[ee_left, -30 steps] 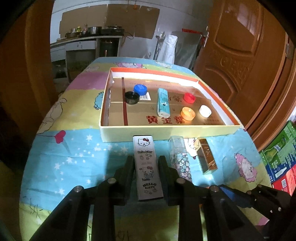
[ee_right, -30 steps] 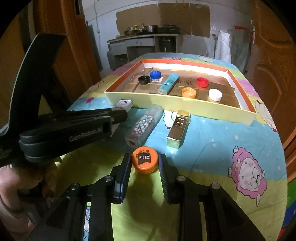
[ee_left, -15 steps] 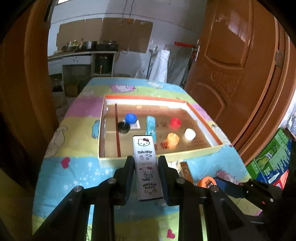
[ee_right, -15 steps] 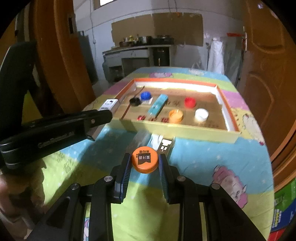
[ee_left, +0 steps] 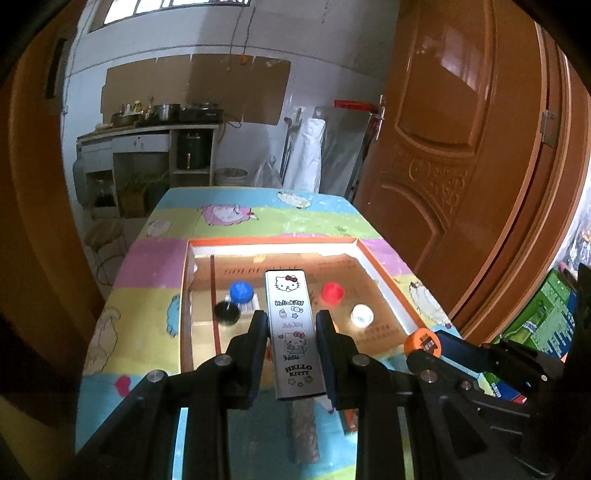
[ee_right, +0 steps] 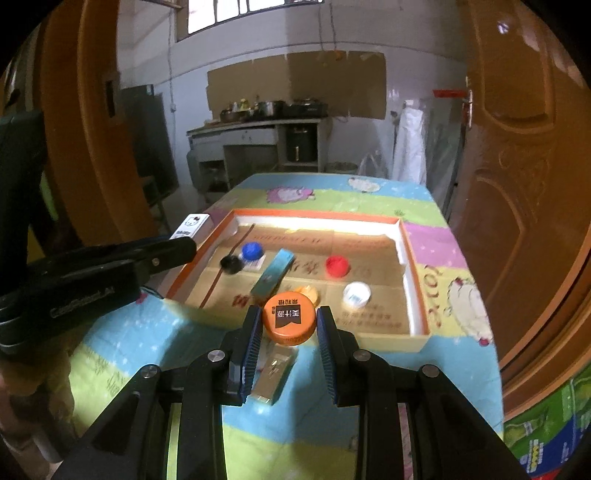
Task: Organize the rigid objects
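Hello Kitty tin (ee_left: 293, 334), white and oblong, clamped in left gripper (ee_left: 291, 325); right gripper (ee_right: 289, 325) clamps orange cap (ee_right: 289, 318).

The room is dimly lit, with daylight admitted through high windows (ee_right: 255, 7) that are blown out to white. Glare is seen on the glossy wooden door (ee_left: 454, 74). Both views are bent by strong fisheye distortion and ringed by black vignetting. Soft motion blur is noticed across the desk (ee_right: 369, 199), and a dark shadow is cast on its near left part.
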A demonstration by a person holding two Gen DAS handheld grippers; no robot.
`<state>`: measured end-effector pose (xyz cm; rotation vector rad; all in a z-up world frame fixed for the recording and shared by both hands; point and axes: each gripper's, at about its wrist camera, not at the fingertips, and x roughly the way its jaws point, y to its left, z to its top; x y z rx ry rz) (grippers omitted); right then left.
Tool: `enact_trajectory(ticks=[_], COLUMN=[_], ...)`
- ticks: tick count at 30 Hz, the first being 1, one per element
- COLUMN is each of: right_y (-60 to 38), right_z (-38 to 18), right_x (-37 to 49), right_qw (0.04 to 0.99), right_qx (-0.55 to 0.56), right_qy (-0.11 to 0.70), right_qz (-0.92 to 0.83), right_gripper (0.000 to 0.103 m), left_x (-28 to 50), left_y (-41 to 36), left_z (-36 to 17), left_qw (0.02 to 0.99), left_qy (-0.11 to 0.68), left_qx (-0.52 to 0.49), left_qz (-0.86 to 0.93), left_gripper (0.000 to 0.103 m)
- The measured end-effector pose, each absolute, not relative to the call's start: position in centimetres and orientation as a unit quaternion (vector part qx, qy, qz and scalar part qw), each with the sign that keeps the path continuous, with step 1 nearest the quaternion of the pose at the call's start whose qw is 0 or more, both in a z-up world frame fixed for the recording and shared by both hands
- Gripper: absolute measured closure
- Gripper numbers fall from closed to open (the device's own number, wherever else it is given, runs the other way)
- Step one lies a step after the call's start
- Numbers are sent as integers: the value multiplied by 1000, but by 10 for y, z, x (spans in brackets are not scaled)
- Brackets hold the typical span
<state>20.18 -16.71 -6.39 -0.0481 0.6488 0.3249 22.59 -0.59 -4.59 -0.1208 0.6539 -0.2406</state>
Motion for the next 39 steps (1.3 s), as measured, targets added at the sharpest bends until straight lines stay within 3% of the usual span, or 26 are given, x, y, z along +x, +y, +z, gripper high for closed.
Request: enact_trajectory(ticks=[39], right_y=[-214], right_z=[-60], right_x=[336], right_qw=[937], right_qx=[-59], right_qy=[317], right_qz=[131], right_gripper=[72], left_x=[359], left_y=[-52], left_z=[-61], left_qw=[926], left_qy=[354], left_qx=[-22], left_qz=[-130], left_gripper=[76])
